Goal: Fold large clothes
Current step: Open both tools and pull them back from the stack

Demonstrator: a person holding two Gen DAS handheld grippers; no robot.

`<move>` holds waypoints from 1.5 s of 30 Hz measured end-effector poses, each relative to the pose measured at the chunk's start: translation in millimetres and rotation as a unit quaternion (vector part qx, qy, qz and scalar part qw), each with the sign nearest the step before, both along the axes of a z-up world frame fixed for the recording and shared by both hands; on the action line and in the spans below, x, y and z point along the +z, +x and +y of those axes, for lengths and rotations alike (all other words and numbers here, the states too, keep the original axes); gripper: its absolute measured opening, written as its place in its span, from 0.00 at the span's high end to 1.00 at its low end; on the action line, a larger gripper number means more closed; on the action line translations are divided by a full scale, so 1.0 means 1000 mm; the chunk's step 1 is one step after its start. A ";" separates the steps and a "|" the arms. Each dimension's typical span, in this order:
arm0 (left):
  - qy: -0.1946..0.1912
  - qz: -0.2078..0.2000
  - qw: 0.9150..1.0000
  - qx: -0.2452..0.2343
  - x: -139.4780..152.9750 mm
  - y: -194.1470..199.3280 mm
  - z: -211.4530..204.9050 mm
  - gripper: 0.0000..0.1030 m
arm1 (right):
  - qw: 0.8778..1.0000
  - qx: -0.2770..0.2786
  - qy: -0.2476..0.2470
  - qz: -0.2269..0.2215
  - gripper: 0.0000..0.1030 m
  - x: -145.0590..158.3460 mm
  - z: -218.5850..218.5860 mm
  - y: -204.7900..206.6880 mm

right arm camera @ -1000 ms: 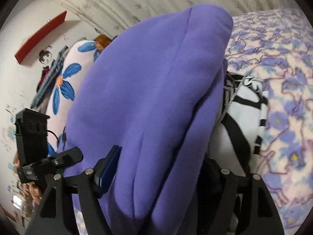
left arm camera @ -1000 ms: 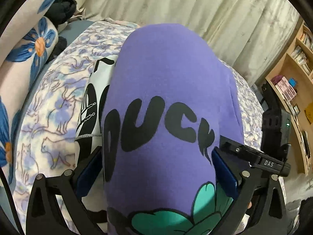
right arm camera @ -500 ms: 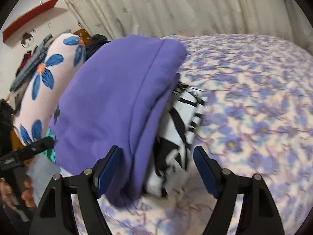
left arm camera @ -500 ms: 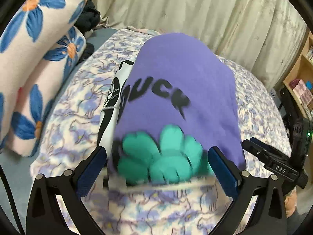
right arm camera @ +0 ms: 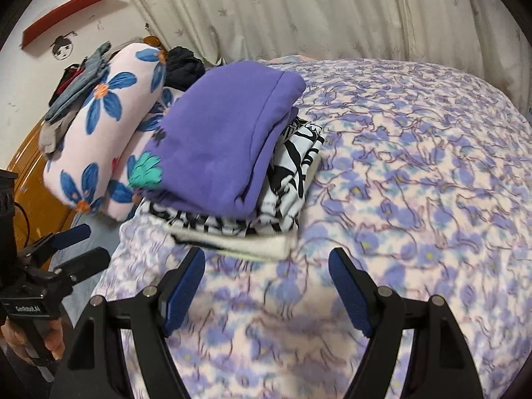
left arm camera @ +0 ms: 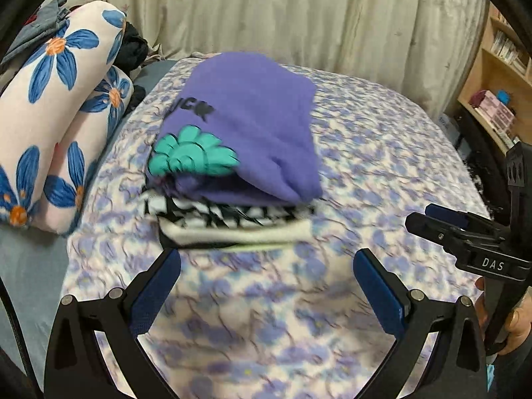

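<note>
A folded purple sweatshirt (left arm camera: 252, 126) with black letters and a teal flower print lies on top of a folded black-and-white garment (left arm camera: 229, 222) on the bed. The same pile shows in the right wrist view, the purple sweatshirt (right arm camera: 219, 139) over the black-and-white garment (right arm camera: 292, 169). My left gripper (left arm camera: 266, 259) stands open in front of the pile, nothing between its fingers. My right gripper (right arm camera: 266, 256) is open too, just short of the pile's near edge. Each gripper also appears at the edge of the other's view, held by a hand.
The bed carries a lilac flower-print blanket (right arm camera: 415, 183). Rolled bedding with blue flowers (left arm camera: 56, 126) lies along the pile's left side, dark clothes (right arm camera: 183, 66) behind it. Curtains hang at the back. A wooden bookshelf (left arm camera: 498, 93) stands to the right.
Both grippers have drawn back and up from the purple sweatshirt, which filled the space between their fingers a second ago. The pile now lies free on the bed ahead of them.
</note>
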State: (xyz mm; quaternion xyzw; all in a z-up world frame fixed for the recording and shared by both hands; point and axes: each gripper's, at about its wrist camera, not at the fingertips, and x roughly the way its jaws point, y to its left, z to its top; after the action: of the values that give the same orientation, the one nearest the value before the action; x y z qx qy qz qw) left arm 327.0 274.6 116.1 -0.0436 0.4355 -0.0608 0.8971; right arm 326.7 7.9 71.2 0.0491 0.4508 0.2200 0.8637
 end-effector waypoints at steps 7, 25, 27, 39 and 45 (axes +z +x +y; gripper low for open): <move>-0.021 -0.015 0.999 -0.021 0.023 -0.066 -0.042 0.01 | 1.000 0.003 -0.014 0.005 0.25 0.024 -0.033 -0.056; 0.017 -0.064 0.998 -0.006 0.011 -0.203 -0.123 0.01 | 1.000 -0.010 0.013 0.011 0.25 0.009 -0.125 -0.184; 0.027 -0.072 0.997 0.012 0.003 -0.212 -0.130 0.01 | 0.999 -0.027 0.016 0.005 0.25 0.002 -0.133 -0.194; 0.034 -0.030 0.997 0.059 -0.064 -0.244 -0.170 0.01 | 0.993 -0.120 -0.009 -0.016 0.24 -0.047 -0.159 -0.254; 0.040 -0.010 0.998 0.046 -0.082 -0.263 -0.183 0.01 | 0.990 -0.131 -0.034 -0.026 0.14 -0.058 -0.162 -0.286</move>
State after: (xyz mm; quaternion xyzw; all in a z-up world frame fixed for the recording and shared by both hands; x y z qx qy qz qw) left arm 63.6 91.7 34.3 -0.0269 0.4257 -0.0020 0.9045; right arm 41.0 -154.4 13.4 0.0729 0.4252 0.0908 0.8976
